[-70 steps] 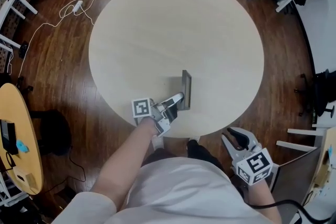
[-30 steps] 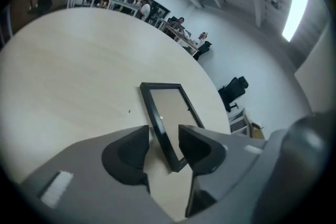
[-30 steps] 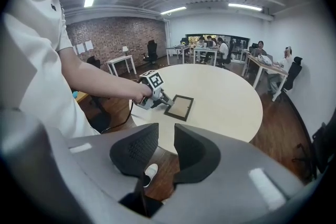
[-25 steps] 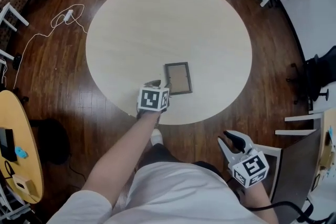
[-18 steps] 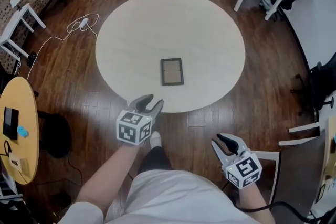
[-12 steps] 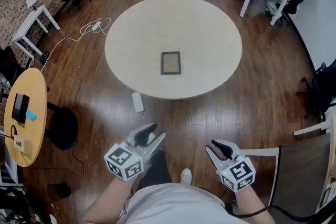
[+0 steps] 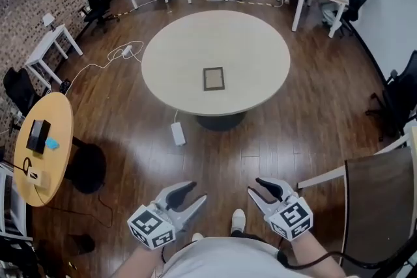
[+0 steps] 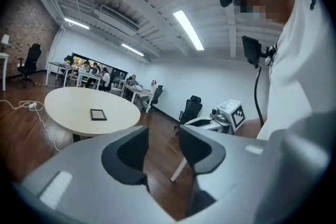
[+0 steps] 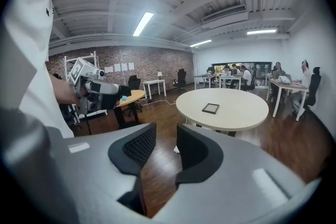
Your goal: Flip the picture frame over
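The picture frame [image 7: 213, 78] is seen lying flat near the middle of the round table [image 7: 182, 55], well ahead of both grippers. The left gripper [image 7: 195, 193] and the right gripper [image 7: 255, 187] are held low and side by side, close to the person's body over the wooden floor, and are pointed forward toward the table. Each pair of jaws is spread apart, with nothing between them. Only in the head view is a white power strip [image 7: 177, 133] shown on the floor between the grippers and the table. In the left gripper view the right gripper's marker cube [image 8: 234, 111] is caught off to the right. In the right gripper view the left gripper appears at the left, before a yellow side table [image 9: 128, 96].
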`<act>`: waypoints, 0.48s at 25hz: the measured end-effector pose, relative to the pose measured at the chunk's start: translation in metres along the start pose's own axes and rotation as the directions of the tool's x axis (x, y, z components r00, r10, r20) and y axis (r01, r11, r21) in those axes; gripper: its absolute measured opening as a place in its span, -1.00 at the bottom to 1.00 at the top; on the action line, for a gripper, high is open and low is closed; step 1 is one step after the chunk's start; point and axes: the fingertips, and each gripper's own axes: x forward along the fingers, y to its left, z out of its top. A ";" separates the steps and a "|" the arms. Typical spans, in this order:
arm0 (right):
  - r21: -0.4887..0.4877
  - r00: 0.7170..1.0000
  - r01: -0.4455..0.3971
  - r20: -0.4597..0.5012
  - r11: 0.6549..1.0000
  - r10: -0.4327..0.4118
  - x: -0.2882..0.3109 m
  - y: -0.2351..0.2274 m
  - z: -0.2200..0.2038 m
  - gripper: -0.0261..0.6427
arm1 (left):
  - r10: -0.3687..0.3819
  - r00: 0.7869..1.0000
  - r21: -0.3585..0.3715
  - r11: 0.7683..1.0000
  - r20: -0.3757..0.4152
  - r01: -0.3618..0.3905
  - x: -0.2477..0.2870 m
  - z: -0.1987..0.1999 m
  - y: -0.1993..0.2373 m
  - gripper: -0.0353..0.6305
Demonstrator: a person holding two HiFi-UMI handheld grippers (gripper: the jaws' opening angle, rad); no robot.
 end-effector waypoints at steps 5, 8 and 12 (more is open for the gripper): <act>-0.023 0.999 0.035 0.015 0.999 -0.035 -0.012 0.043 0.007 -0.54 | -0.005 0.999 0.026 1.000 0.039 0.004 -0.053 0.000 -0.007 -0.38; -0.022 0.998 0.056 0.004 0.998 -0.056 -0.020 0.076 -0.001 -0.55 | -0.015 0.999 0.024 1.000 0.051 0.014 -0.091 -0.008 -0.011 -0.39; -0.028 0.997 0.082 0.009 0.996 -0.082 -0.032 0.108 -0.002 -0.55 | -0.030 0.998 0.020 0.999 0.063 0.029 -0.120 -0.013 -0.014 -0.39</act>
